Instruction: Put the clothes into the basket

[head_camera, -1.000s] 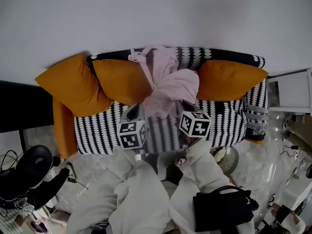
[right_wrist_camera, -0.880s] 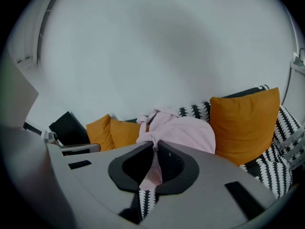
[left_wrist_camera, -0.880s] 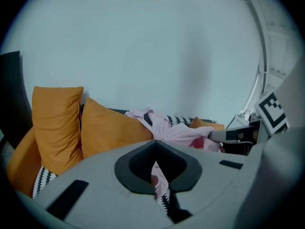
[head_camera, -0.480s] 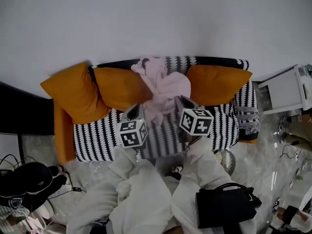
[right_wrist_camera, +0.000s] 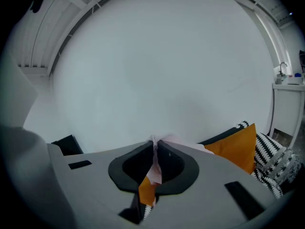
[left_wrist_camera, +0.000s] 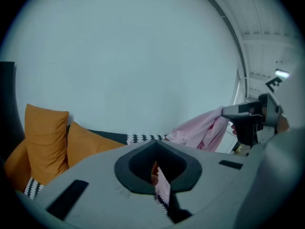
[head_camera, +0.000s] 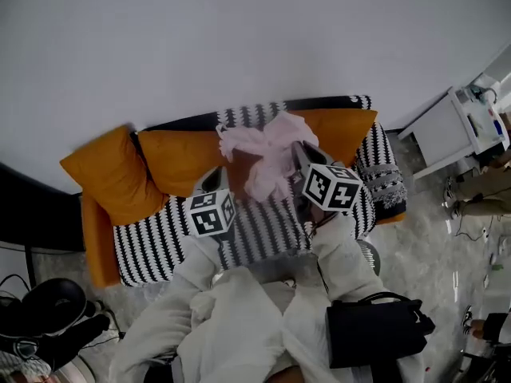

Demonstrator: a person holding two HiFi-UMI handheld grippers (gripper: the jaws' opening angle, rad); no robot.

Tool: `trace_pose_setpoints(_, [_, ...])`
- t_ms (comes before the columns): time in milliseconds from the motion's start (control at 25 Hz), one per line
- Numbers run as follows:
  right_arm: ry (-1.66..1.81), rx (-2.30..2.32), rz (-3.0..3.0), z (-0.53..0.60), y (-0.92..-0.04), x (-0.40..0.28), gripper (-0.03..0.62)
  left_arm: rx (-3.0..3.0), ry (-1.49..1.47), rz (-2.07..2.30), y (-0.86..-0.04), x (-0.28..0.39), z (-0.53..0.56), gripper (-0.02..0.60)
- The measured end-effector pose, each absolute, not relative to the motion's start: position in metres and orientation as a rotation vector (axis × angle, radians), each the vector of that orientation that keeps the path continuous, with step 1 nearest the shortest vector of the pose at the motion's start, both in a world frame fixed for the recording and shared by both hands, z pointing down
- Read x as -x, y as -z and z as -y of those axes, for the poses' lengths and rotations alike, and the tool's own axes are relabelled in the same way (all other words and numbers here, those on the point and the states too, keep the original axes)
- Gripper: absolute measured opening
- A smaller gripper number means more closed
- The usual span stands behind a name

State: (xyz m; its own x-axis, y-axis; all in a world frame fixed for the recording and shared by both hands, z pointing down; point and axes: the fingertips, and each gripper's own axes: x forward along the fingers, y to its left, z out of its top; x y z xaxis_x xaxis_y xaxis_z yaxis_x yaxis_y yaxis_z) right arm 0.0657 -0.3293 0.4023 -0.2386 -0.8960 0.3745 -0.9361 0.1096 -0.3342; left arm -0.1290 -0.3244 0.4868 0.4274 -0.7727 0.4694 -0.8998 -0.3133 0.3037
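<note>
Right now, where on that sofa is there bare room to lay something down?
The striped seat is bare at its left end in the head view, between the orange armrest and the left gripper. Orange cushions crowd the back, and the pink garment hanging from the right gripper fills the middle.

A plain pale wall (head_camera: 239, 38) fills everything behind the low sofa with the black-and-white zigzag cover (head_camera: 152, 250), which stands close against it. Three plump orange cushions lean on the backrest: one at the left end (head_camera: 100, 174), one just beside it (head_camera: 180, 150), and one toward the right end (head_camera: 347, 126). The sofa's left side panel (head_camera: 94, 250) is orange too. To the right of the sofa stands a white cabinet (head_camera: 447, 130). The floor (head_camera: 431, 238) is pale and marbled. The light is soft and even.
</note>
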Motion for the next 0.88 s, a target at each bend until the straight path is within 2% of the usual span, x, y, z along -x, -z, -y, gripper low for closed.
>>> trace_pose_setpoints(200, [-0.734, -2.05, 2.288, 0.281, -0.338, -0.099, 0.038, -2.284, -0.322, 1.306, -0.446, 0.089, 0.294, 0.006])
trace_pose_setpoints(440, [-0.646, -2.239, 2.255, 0.24, -0.297, -0.156, 0.038, -2.398, -0.339, 1.171, -0.438, 0.028, 0.28, 0.005])
trace_pose_setpoints(880, [-0.711, -2.518, 1.907, 0.134, -0.334, -0.252, 0.038, -2.596, -0.437, 0.779, -0.436, -0.114, 0.22, 0.006])
